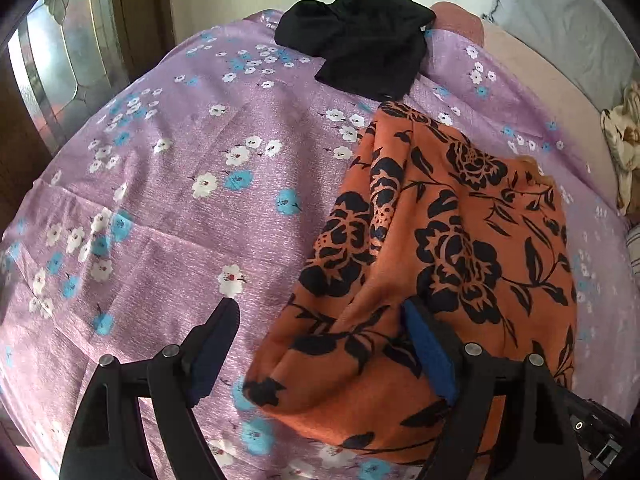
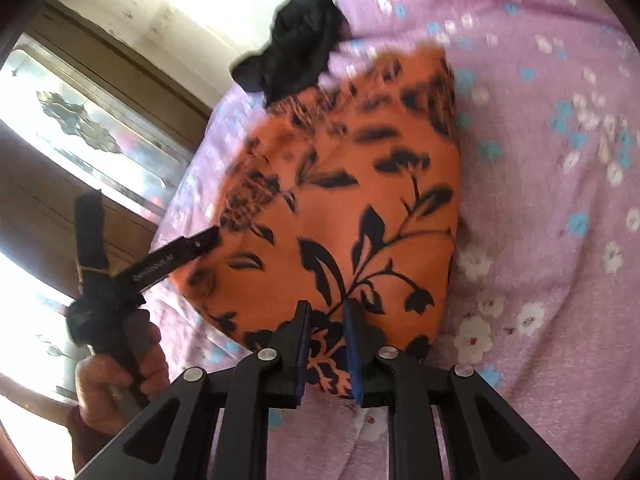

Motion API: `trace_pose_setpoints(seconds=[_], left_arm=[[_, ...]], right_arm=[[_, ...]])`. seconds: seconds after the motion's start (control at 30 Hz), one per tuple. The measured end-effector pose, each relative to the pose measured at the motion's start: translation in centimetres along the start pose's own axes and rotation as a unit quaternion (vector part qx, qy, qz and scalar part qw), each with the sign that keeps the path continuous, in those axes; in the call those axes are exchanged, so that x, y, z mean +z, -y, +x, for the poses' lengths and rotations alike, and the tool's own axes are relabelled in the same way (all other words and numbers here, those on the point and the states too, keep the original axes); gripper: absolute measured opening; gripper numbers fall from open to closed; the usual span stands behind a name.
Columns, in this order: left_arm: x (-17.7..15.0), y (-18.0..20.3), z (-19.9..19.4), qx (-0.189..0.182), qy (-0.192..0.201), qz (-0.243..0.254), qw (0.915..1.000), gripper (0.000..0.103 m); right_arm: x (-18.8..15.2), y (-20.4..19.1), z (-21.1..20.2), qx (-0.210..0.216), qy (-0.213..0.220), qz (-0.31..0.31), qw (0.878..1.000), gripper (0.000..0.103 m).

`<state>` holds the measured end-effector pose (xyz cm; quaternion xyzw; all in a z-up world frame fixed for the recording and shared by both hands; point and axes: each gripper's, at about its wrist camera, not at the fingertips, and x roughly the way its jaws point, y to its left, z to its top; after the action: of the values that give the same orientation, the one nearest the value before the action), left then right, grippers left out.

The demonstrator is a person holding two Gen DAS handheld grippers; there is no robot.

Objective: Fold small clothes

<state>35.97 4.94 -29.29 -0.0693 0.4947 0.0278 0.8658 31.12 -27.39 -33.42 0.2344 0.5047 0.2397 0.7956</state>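
An orange garment with black flowers (image 1: 440, 248) lies folded on the lilac flowered bedsheet (image 1: 180, 208). My left gripper (image 1: 320, 312) is open over its near left edge; the right finger (image 1: 428, 352) rests on the cloth, the left finger (image 1: 216, 336) is over the sheet. In the right wrist view my right gripper (image 2: 328, 316) is narrowly shut on the near edge of the orange garment (image 2: 340, 200). The left gripper's finger (image 2: 188, 248) touches the garment's left side there. A black garment (image 1: 360, 40) lies crumpled just beyond.
A wooden door with patterned glass (image 1: 52, 68) stands left of the bed. A pink pillow (image 1: 540, 80) and grey cloth (image 1: 560, 12) lie at the far right. The black garment (image 2: 296, 52) touches the orange one's far end.
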Motion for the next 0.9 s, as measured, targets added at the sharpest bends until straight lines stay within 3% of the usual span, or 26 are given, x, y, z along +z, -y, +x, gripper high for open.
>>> trace_pose_setpoints(seconds=[0.1, 0.3, 0.4, 0.43, 0.57, 0.67, 0.73, 0.77, 0.8, 0.83, 0.9], left_arm=[[0.2, -0.2, -0.3, -0.006, 0.001, -0.003, 1.0000, 0.084], [0.5, 0.7, -0.1, -0.003, 0.009, 0.013, 0.9999, 0.084], [0.2, 1.3, 0.1, 0.011, 0.012, 0.038, 0.9991, 0.084], [0.3, 1.3, 0.0, 0.012, 0.014, 0.039, 0.9991, 0.084], [0.3, 1.1, -0.7, 0.016, 0.023, 0.035, 0.9990, 0.084], [0.3, 1.6, -1.6, 0.025, 0.045, 0.049, 0.9975, 0.084], [0.4, 1.9, -2.2, 0.024, 0.062, 0.054, 0.9963, 0.084], [0.4, 2.1, -2.5, 0.024, 0.070, 0.057, 0.9956, 0.084], [0.4, 2.2, -2.8, 0.026, 0.079, 0.061, 0.9946, 0.084], [0.4, 2.5, -3.2, 0.031, 0.091, 0.067, 0.9931, 0.084], [0.4, 2.9, -3.6, 0.037, 0.103, 0.075, 0.9911, 0.084]], right_arm=[[0.9, 0.1, -0.8, 0.013, 0.003, 0.011, 1.000, 0.019], [4.2, 1.8, -1.6, -0.029, 0.071, 0.025, 0.997, 0.021], [4.6, 4.1, 0.4, -0.015, 0.044, 0.058, 0.997, 0.023], [4.4, 4.6, 0.0, -0.001, 0.054, 0.077, 0.996, 0.023], [4.6, 3.2, -1.3, -0.013, 0.046, 0.057, 0.997, 0.024], [4.2, 3.0, -2.2, 0.007, 0.047, 0.068, 0.997, 0.025], [3.9, 3.3, -2.4, 0.012, 0.047, 0.076, 0.996, 0.030], [3.8, 3.3, -2.7, 0.012, 0.051, 0.079, 0.995, 0.042], [3.7, 3.3, -2.8, 0.010, 0.054, 0.081, 0.995, 0.066], [3.6, 3.3, -3.1, 0.010, 0.062, 0.083, 0.995, 0.074], [3.6, 3.3, -3.8, 0.011, 0.076, 0.081, 0.994, 0.075]])
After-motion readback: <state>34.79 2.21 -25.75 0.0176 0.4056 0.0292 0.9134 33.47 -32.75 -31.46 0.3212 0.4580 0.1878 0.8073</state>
